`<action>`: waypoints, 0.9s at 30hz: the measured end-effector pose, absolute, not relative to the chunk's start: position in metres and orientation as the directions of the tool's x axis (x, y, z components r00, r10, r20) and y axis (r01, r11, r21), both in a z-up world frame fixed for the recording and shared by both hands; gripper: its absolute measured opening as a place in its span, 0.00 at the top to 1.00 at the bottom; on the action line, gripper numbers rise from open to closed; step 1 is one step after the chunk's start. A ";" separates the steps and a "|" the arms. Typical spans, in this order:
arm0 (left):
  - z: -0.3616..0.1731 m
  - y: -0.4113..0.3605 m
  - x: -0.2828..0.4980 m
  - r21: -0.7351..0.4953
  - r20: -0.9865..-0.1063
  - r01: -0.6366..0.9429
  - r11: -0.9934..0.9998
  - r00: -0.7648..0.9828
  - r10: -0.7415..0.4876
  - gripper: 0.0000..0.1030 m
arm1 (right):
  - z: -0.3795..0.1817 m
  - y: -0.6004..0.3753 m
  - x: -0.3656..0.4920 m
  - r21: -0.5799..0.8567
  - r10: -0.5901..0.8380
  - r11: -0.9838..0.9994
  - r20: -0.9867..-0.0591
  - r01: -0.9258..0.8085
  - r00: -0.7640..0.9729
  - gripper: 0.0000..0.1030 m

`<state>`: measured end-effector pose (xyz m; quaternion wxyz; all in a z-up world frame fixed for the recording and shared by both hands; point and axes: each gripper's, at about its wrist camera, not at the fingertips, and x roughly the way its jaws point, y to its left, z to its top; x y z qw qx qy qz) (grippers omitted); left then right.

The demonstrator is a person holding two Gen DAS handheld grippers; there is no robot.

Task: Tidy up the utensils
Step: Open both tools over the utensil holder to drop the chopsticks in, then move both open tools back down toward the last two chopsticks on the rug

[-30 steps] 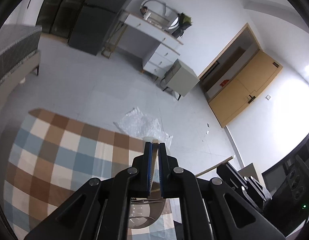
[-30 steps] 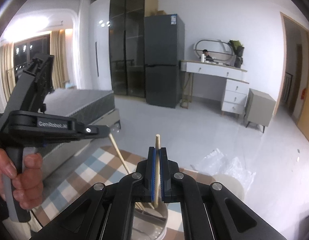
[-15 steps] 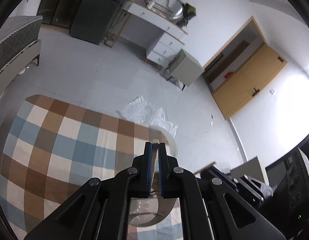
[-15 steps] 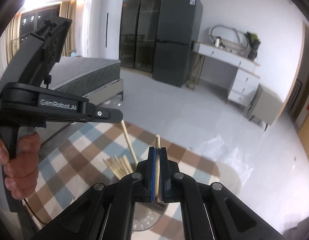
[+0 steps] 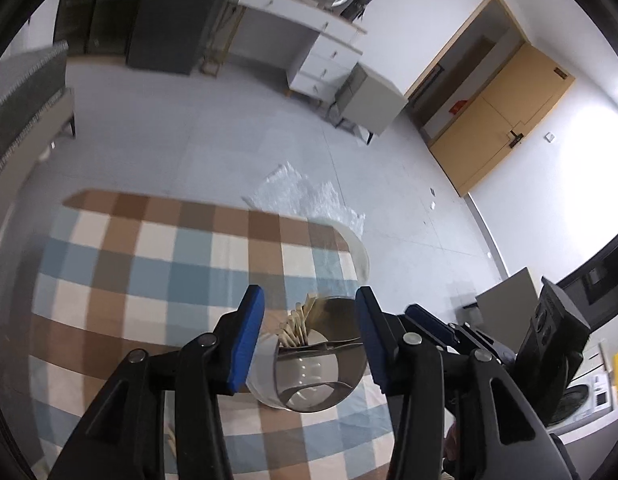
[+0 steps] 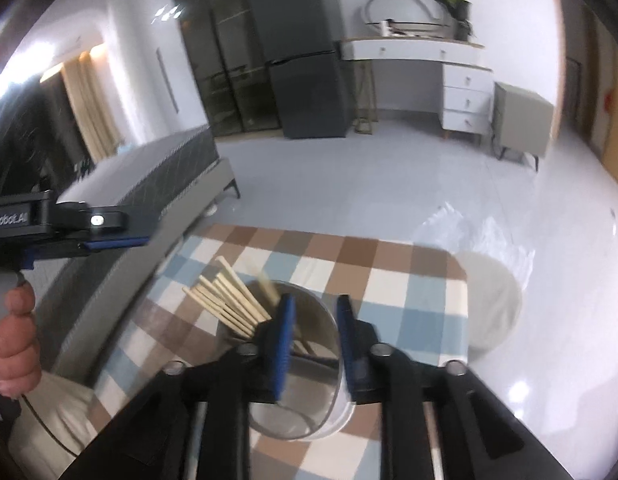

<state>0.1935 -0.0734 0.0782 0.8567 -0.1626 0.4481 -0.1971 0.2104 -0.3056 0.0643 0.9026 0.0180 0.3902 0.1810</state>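
Looking through the left wrist view, the left gripper [image 5: 307, 330], pinching a chopstick a second ago, now stands wide and empty above the holder [image 5: 309, 364] on the checked cloth [image 5: 149, 272]; that stick is delivered. In the right wrist view, the right gripper [image 6: 313, 340] has likewise parted narrowly, and the pale wooden chopsticks [image 6: 229, 300] fan leftward from the holder.

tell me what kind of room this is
Most likely a studio flat or bedsit: a bed, a dark fridge and a white dressing table share one tiled room.
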 end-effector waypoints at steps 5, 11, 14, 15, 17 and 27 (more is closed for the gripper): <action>0.092 -0.069 0.176 -0.390 -0.715 0.164 0.906 0.566 -0.410 0.52 | 0.075 -0.312 0.189 0.214 0.350 0.936 -0.663 -0.280 0.662 0.75; 0.105 -0.065 0.150 -0.319 -0.709 0.139 0.937 0.622 -0.334 0.44 | 0.097 -0.313 0.156 0.228 0.351 0.936 -0.609 -0.267 0.711 0.63; 0.112 -0.066 0.137 -0.274 -0.698 0.143 0.951 0.651 -0.299 0.37 | 0.108 -0.313 0.137 0.242 0.359 0.933 -0.574 -0.266 0.736 0.60; 0.116 -0.067 0.130 -0.257 -0.689 0.148 0.955 0.665 -0.288 0.36 | 0.111 -0.313 0.130 0.250 0.360 0.932 -0.560 -0.262 0.746 0.56; 0.122 -0.065 0.118 -0.236 -0.671 0.148 0.960 0.690 -0.271 0.33 | 0.116 -0.312 0.120 0.264 0.366 0.929 -0.540 -0.261 0.758 0.50; 0.134 -0.054 0.064 -0.129 -0.602 0.109 0.986 0.781 -0.165 0.18 | 0.139 -0.289 0.059 0.277 0.423 0.902 -0.424 -0.330 0.801 0.39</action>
